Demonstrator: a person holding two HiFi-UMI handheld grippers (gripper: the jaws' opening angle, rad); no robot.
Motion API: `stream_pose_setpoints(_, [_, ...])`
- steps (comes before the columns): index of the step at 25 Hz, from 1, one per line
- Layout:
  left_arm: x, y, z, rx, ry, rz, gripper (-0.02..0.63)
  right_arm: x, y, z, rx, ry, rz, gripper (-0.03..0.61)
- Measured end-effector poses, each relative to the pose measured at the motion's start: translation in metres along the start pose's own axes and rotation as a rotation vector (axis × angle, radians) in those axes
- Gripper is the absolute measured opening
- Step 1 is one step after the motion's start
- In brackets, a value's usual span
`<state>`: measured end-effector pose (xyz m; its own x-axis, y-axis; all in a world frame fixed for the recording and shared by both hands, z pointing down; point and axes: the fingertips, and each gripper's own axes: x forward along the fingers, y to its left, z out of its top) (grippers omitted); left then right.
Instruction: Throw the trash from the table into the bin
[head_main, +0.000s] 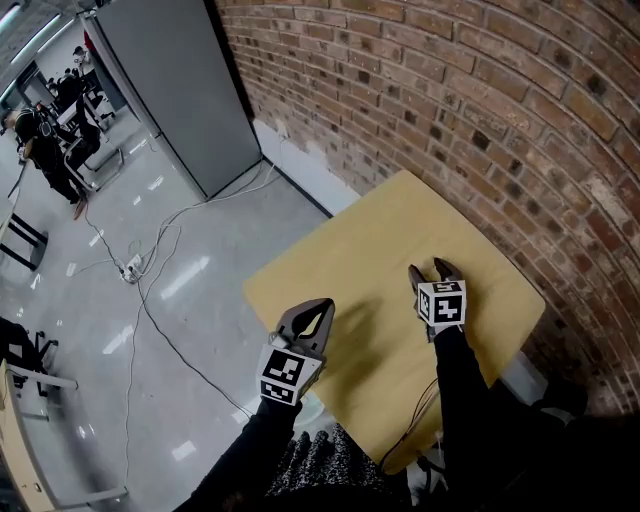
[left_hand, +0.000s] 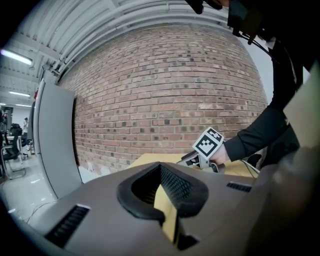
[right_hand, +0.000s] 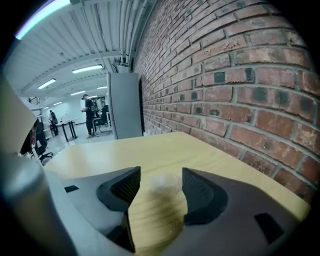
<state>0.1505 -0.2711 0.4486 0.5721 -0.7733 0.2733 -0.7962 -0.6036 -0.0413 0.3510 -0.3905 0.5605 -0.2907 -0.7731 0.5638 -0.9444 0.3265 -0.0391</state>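
A small whitish crumpled scrap of trash lies on the light wooden table, close to the brick wall. My right gripper is low over the table with its jaws open on either side of the scrap; the pads do not press it. In the head view the right gripper is at the table's right part and the scrap cannot be made out. My left gripper hangs over the table's near-left edge, its fingertips together with nothing between them. The left gripper looks across the table at the right gripper's marker cube.
A brick wall runs along the table's far and right sides. A grey partition stands at the back left. Cables and a power strip lie on the shiny floor to the left. A cable hangs off the table's near edge. People stand far off.
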Motion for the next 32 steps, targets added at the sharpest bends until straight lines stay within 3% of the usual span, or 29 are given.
stream_pose_setpoints(5, [0.0,0.002,-0.006,-0.004,0.014,0.003,0.006,0.009,-0.007,-0.006,0.005,0.02,-0.003,0.244])
stream_pose_setpoints(13, [-0.002,0.002,-0.013,-0.017,0.024,0.01,0.006,0.024,-0.001,-0.014,-0.114,0.129,-0.017,0.238])
stream_pose_setpoints(15, [-0.004,0.003,-0.014,-0.021,0.024,0.012,0.006,0.024,-0.003,-0.016,-0.137,0.147,-0.031,0.202])
stream_pose_setpoints(18, [-0.007,0.005,-0.015,-0.022,0.025,0.019,0.006,0.022,-0.009,-0.017,-0.159,0.151,-0.056,0.09])
stream_pose_setpoints(20, [-0.009,0.006,-0.016,-0.024,0.026,0.024,0.006,0.021,-0.011,-0.018,-0.164,0.151,-0.063,0.058])
stream_pose_setpoints(32, [-0.026,0.011,-0.008,-0.029,-0.009,0.044,0.006,-0.004,-0.005,-0.005,-0.148,0.094,-0.069,0.023])
